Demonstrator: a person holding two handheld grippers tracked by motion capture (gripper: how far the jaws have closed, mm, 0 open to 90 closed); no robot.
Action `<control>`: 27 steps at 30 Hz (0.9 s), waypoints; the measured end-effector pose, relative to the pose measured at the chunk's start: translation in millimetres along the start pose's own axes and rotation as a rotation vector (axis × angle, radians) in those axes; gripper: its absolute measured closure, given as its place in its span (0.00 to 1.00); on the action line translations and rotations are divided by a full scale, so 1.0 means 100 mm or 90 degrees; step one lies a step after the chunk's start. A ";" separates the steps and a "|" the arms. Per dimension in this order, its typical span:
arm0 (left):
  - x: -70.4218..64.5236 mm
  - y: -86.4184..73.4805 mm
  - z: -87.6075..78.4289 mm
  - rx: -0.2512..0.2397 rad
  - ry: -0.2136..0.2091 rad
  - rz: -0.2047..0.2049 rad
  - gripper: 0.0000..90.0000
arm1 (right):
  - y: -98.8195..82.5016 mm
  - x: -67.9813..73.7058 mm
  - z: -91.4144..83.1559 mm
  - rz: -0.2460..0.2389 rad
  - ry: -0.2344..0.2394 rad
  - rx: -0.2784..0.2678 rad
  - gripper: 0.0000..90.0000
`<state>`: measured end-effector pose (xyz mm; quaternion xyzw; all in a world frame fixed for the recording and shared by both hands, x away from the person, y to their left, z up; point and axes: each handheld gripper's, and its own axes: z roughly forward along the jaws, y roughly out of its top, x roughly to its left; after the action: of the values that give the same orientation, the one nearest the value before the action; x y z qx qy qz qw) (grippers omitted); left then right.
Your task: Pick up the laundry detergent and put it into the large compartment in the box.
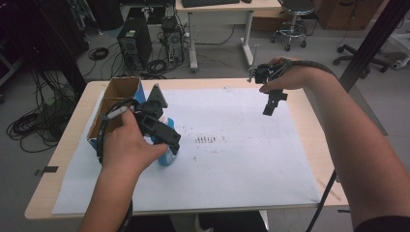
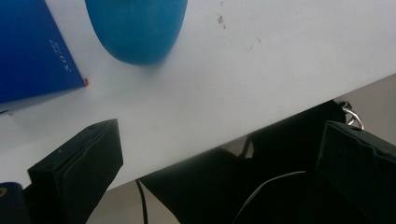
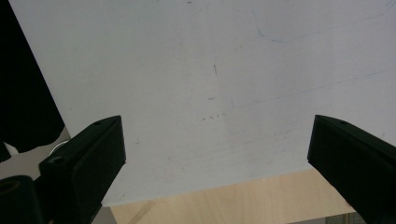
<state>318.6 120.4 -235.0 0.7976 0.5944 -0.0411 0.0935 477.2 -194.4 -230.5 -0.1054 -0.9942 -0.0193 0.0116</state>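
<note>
Left tongs (image 1: 173,140) are hovering released beside the blue bottle (image 1: 167,155), left of centre on the counter (image 1: 300,96); a careless closing risks tipping it. Right tongs (image 1: 269,105) are hanging released upper right

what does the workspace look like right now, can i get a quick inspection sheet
surface: wooden table covered by a white paper sheet with dark smudges mid-sheet
job's things: blue container standing on the sheet, just under the left tool
clutter: open cardboard box with a blue side at the table's left edge
grippers: left tool open, over the container, gripping nothing; right tool open, raised above the far right of the sheet, holding nothing
cables: a black cable trails from each tool; coils on the floor
surroundings: computer tower, desk, stool, office chair beyond the table
</note>
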 end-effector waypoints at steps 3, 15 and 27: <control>0.00 -0.02 0.01 0.000 -0.006 -0.002 0.01 | -0.01 0.02 0.03 0.002 0.002 0.005 0.05; 0.03 0.01 0.01 0.001 0.000 0.003 0.01 | -0.02 0.03 0.04 0.002 -0.002 0.004 0.04; -0.02 0.14 -0.08 -0.009 0.016 0.016 0.01 | -0.01 0.02 0.06 -0.003 0.001 0.004 0.05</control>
<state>331.0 116.2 -225.9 0.8048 0.5858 -0.0252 0.0922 474.9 -194.2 -236.4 -0.1033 -0.9944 -0.0161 0.0129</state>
